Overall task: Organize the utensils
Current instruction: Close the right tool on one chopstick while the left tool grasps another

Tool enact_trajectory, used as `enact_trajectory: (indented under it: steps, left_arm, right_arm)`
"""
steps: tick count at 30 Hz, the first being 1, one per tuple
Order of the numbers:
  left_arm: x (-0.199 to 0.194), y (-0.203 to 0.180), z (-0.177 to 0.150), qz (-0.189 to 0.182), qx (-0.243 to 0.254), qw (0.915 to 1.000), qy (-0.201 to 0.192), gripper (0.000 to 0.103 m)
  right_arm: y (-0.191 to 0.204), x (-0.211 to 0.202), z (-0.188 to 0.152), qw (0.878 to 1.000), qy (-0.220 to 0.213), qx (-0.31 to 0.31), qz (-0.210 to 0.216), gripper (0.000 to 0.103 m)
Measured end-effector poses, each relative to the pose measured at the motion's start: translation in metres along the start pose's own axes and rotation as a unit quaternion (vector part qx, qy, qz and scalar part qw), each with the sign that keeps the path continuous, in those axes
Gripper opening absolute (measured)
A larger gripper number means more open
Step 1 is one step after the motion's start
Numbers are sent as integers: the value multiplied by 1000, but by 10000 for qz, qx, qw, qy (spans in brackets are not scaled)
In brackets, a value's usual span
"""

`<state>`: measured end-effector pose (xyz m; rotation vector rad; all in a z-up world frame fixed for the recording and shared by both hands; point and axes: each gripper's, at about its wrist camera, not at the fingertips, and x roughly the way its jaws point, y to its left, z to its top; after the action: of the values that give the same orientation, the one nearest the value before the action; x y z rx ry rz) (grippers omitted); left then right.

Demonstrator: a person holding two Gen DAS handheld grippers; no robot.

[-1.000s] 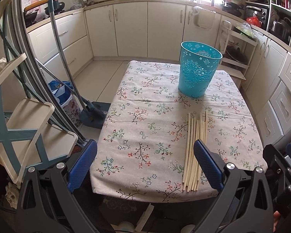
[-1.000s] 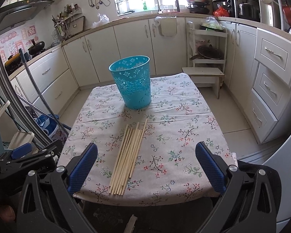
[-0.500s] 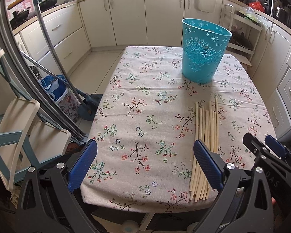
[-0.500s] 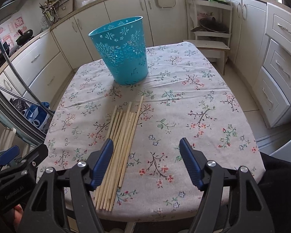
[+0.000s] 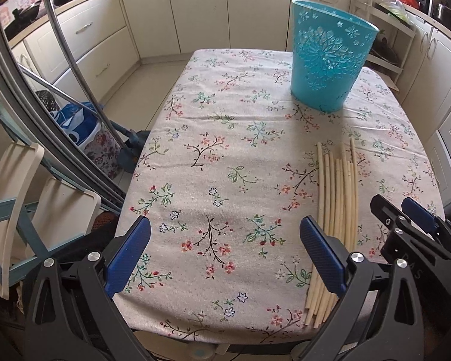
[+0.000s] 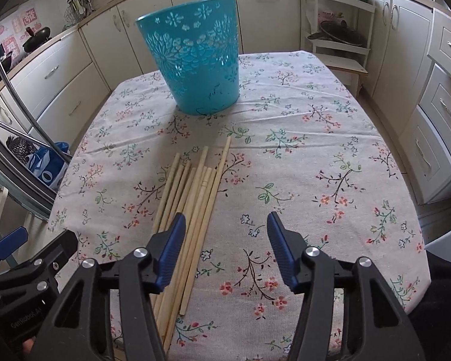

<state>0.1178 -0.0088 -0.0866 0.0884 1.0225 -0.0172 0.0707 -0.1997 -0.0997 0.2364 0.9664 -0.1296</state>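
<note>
We hold the left claw [image 5: 224, 254] and the right claw [image 6: 223, 249] both spread, pinching nothing. The chopsticks [image 6: 192, 204] lie bundled near the table's [image 6: 330, 156] front edge; the blue basket [image 6: 195, 54] stands toward the far edge.

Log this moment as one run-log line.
phase: approach | left gripper: open, empty | right gripper: open, empty, nearing chopsticks | chopsticks: flat on tablecloth | bucket: upright

Both grippers are way closer in over the table now than a second ago. The right gripper [image 6: 223, 249] narrows its jaws a lot, its left pad now over the chopsticks [image 6: 192, 210] at 9 o'clock. The left gripper [image 5: 225, 255] stays wide, chopsticks at its 3 o'clock.
</note>
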Motion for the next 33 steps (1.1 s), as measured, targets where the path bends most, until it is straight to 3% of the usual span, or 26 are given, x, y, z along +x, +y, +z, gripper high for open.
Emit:
enact_trajectory:
  steps: [14,22,30,33]
  left_arm:
    - [49,-25,24,-42,76,9997,233,95]
    - [76,-44,40,-93,140,9993,336,95]
    - [93,-61,45,-217,291,9986,385,95]
    - [93,-64,46,-271,298,9987,316,95]
  right_arm:
    - [-4,43,15,9997,73,-55,-211,50]
    - [-7,49,24,9957,58,-887,-257,39]
    - [-30,46,31,9908,402,-1289,-8,39]
    - [-36,44,32,9917,441,-1204,-14,46]
